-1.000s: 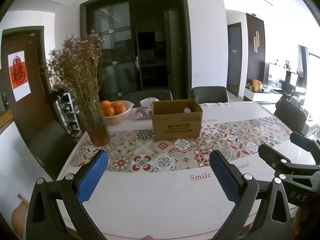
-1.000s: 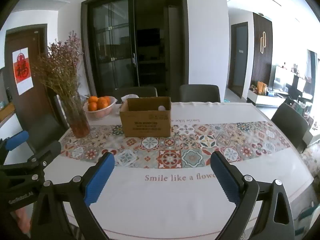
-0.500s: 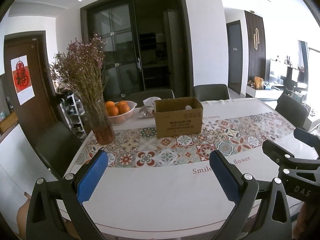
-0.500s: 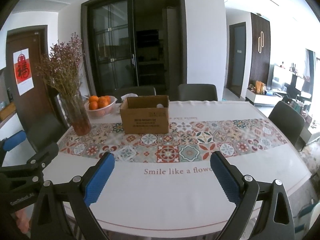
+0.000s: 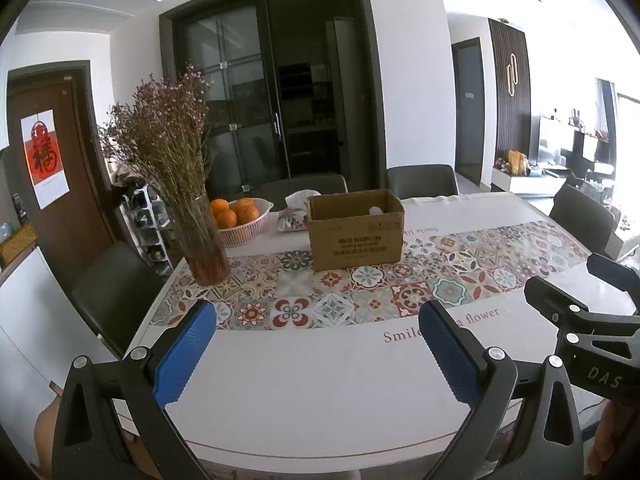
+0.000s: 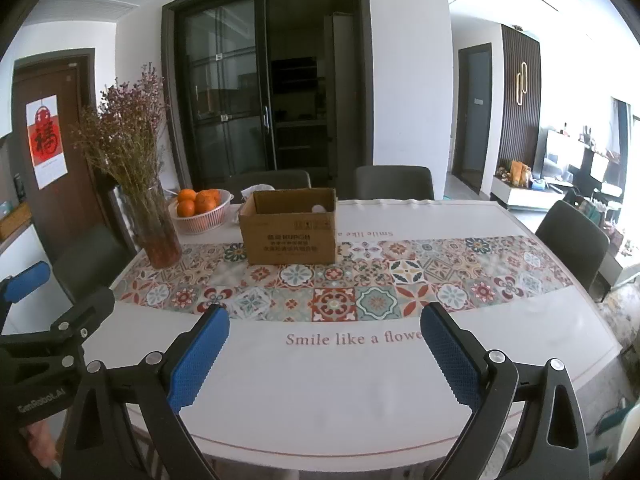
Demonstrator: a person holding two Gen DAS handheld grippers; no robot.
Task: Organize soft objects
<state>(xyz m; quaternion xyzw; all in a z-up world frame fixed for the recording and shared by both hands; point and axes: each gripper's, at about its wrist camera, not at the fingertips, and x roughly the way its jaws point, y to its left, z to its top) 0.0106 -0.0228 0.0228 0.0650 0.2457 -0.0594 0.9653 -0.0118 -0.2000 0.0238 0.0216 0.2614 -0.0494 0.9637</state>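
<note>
Both the left gripper (image 5: 316,344) and right gripper (image 6: 324,346) hover wide apart, empty, above the white tabletop (image 6: 340,392) before the brown cardboard box (image 6: 291,232).

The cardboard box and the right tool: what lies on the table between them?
Nothing: only bare tablecloth separates the cardboard box from the right tool, seen in the right wrist view.

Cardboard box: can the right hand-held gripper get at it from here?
Probably yes. The right hand-held gripper is open and empty, and the tablecloth between it and the cardboard box is bare. The vase stands off to the left, clear of a straight approach.
</note>
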